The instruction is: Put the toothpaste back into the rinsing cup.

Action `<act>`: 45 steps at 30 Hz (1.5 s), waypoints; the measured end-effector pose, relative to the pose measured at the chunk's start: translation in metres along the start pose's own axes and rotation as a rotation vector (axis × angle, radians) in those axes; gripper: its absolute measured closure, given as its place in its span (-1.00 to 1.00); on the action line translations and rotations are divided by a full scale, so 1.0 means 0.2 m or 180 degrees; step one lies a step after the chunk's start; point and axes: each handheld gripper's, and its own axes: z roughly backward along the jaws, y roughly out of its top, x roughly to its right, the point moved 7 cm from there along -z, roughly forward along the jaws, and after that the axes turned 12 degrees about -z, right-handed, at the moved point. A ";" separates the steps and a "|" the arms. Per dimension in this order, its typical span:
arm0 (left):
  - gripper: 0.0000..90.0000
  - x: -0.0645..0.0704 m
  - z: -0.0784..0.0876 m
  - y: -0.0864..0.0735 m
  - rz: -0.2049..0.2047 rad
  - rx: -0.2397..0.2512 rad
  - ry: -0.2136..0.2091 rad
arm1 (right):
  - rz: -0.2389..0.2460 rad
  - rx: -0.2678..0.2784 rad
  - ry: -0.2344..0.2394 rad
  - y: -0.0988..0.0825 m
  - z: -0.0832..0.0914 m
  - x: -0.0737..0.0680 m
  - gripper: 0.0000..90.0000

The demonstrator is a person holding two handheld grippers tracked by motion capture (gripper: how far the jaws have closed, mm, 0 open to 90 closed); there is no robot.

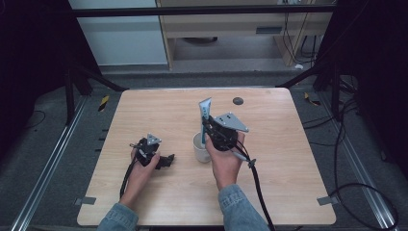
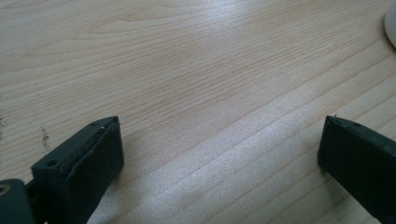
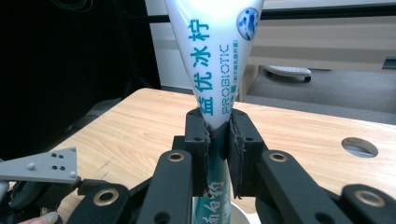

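Observation:
A white and teal toothpaste tube [image 1: 205, 109] stands upright, flat crimped end up, with my right gripper [image 1: 207, 127] shut on its lower part. In the right gripper view both pads pinch the tube [image 3: 215, 60] and its lower end reaches down into a white cup [image 3: 239, 217]. The cup [image 1: 199, 147] sits on the wooden table [image 1: 269, 159] just left of my right hand. My left gripper [image 1: 167, 160] rests low on the table to the left. Its jaws stand wide open in the left gripper view [image 2: 219, 144], with bare wood between them.
A round dark hole [image 1: 237, 101] marks the table's far side, right of the tube. The cup's rim [image 2: 391, 22] peeks in at the top right of the left gripper view. Black cables trail off the front edge. Dark frame posts flank the table.

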 end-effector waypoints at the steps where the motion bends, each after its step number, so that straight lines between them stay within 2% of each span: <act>1: -1.00 0.00 0.00 0.00 0.0000 0.0001 0.0000 | 0.0002 -0.0006 0.0002 -0.01 0.00 0.00 0.76; 20: -1.00 0.00 0.00 0.00 0.0008 0.0001 -0.0001 | -0.0063 -0.0108 -0.0062 -0.09 -0.05 0.06 0.76; 37: -1.00 0.00 0.00 0.00 -0.0002 -0.0006 -0.0004 | -0.0054 -0.0181 -0.0106 -0.17 -0.10 0.09 0.76; 45: -1.00 0.00 0.00 0.00 -0.0004 -0.0008 -0.0004 | -0.0116 -0.0202 -0.0120 -0.19 -0.11 0.10 0.76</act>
